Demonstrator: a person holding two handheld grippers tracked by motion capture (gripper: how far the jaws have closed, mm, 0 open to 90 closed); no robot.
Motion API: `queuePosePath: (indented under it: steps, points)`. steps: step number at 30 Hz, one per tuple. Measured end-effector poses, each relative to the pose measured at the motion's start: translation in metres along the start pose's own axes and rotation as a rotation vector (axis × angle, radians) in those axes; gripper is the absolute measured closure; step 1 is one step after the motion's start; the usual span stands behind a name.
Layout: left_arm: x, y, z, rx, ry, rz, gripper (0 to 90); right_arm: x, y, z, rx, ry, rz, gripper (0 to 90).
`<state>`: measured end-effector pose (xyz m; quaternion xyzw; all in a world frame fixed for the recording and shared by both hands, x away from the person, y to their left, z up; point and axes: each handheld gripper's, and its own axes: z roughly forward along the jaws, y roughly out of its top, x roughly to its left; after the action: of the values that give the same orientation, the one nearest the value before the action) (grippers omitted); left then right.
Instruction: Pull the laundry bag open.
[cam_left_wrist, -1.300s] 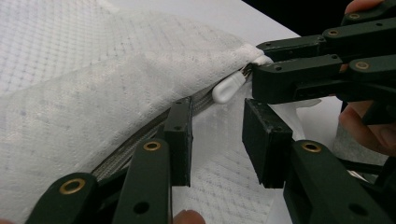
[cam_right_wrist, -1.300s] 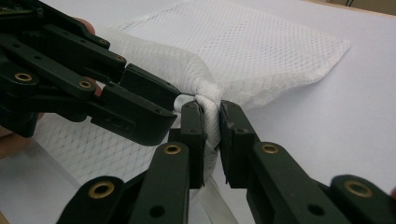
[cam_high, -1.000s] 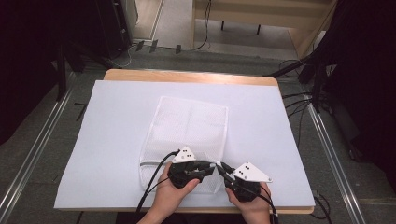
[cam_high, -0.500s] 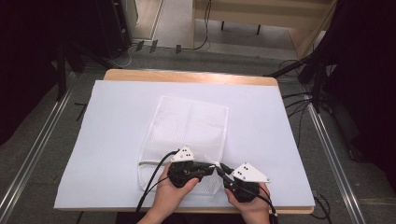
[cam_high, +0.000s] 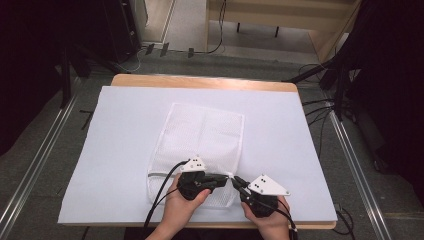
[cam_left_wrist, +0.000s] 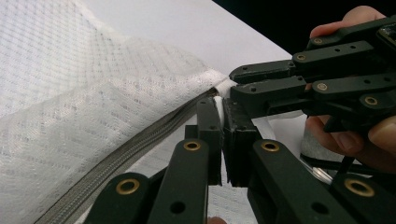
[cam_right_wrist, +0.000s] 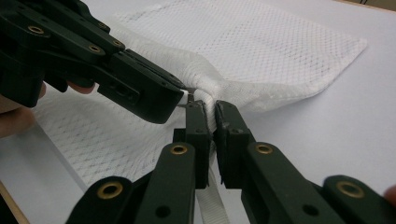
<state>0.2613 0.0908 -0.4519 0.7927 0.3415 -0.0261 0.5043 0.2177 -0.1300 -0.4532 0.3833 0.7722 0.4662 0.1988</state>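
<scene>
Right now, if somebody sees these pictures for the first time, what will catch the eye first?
The eye goes first to the white mesh laundry bag lying flat in the middle of the white table cover. At its near right corner, by the grey zipper, the left gripper and right gripper meet, each shut on a pinch of the bag's fabric.

Overhead looks forward-down; tool cameras close, sharing mesh bag (cam_high: 202, 137).

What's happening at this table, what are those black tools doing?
A person holds a two-jaw tool in each hand over a white mesh laundry bag on a table. At the bag's near right corner, where the zipper ends, the left gripper and the right gripper both pinch the fabric.
</scene>
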Motion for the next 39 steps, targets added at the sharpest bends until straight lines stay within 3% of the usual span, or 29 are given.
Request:
queuePosePath:
  steps: [5,8,18,31,37,39]
  points:
    - [-0.001,0.000,-0.001,0.008,0.006,0.009,87.8,0.000,0.002,-0.001,0.006,0.008,0.001,88.6]
    - [0.000,0.000,-0.002,0.027,0.042,0.019,87.8,0.001,0.002,-0.001,0.014,-0.007,-0.007,88.8]
    - [0.014,-0.005,-0.015,0.026,0.080,-0.019,87.8,-0.005,0.003,-0.004,0.009,-0.033,0.011,88.9]
    - [0.029,-0.020,-0.043,0.027,0.126,-0.066,87.7,-0.012,0.006,-0.007,0.006,-0.056,0.004,88.8]
    - [0.041,-0.027,-0.067,0.028,0.149,-0.098,87.7,-0.013,0.008,-0.010,0.000,-0.065,0.001,88.8]
    - [0.047,-0.032,-0.076,0.033,0.175,-0.108,87.6,-0.014,0.008,-0.011,-0.003,-0.074,-0.002,88.8]
